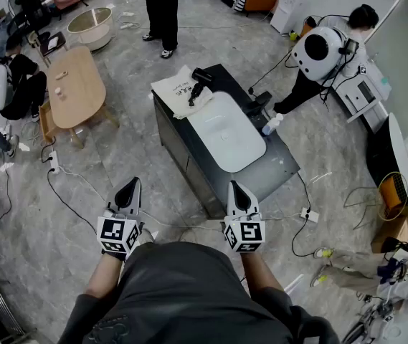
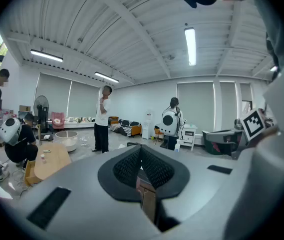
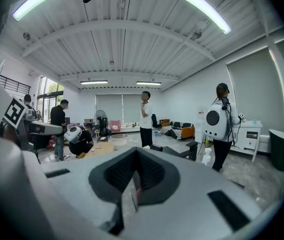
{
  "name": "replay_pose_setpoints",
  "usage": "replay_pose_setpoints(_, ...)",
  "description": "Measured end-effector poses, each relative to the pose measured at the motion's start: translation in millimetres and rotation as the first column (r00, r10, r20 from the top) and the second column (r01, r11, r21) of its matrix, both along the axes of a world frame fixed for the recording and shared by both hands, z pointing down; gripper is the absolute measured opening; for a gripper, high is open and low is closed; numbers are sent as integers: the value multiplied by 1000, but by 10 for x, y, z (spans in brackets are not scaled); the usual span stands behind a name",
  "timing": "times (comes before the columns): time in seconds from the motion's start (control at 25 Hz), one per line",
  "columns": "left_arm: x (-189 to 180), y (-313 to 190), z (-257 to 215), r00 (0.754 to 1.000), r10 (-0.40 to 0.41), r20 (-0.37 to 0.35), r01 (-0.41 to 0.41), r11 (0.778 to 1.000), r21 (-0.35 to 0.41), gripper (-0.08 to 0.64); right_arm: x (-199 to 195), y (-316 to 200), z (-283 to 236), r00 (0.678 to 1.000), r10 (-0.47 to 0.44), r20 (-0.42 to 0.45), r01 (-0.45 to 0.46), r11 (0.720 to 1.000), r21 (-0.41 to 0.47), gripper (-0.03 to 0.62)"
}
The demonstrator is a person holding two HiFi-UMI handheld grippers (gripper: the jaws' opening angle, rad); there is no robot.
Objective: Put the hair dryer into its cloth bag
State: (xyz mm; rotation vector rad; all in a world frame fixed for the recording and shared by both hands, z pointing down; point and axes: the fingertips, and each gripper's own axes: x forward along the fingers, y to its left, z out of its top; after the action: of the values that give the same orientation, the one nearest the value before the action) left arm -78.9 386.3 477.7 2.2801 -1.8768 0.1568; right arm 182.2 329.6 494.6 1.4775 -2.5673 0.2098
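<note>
In the head view a black hair dryer (image 1: 199,79) lies on a white cloth bag (image 1: 178,92) at the far end of a dark table (image 1: 275,165). Both sit well ahead of my grippers. My left gripper (image 1: 133,185) and right gripper (image 1: 234,188) are held side by side above the floor, short of the table's near edge. Each points forward and is shut, with nothing between the jaws. The left gripper view shows the left gripper's pads (image 2: 154,169) pressed together. In the right gripper view the pads (image 3: 149,171) also meet with nothing held.
A white oval tray (image 1: 226,131), a spray bottle (image 1: 270,124) and a black device (image 1: 257,103) are also on the table. A person (image 1: 163,9) stands beyond it; another with a white backpack (image 1: 320,51) bends at its right. A wooden table (image 1: 74,86) stands left. Cables and a power strip (image 1: 309,215) lie on the floor.
</note>
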Motion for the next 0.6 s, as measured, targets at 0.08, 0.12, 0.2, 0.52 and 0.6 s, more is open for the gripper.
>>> replay_pose_setpoints(0.08,10,-10,15,1000,0,0,0,1000,-1,2,19,-5,14,1000,1,-3,-1,1000,0,0)
replay_pose_setpoints(0.12,13,-14,22,1000,0,1,0,1000,-1,2,27,-6,21,1000,2,-4,-2,1000,0,0)
replay_pose_setpoints(0.2,17,-20,32,1000,-1,1,1,1000,-3,2,39,-9,31,1000,3,-5,-3,1000,-1,0)
replay_pose_setpoints(0.52,52,-73,43,1000,-3,3,3,1000,-7,2,91,-55,22,1000,2,6,-2,1000,2,0)
replay_pose_setpoints(0.6,65,-92,53,1000,-5,5,5,1000,-8,2,127,-66,18,1000,5,19,-6,1000,8,0)
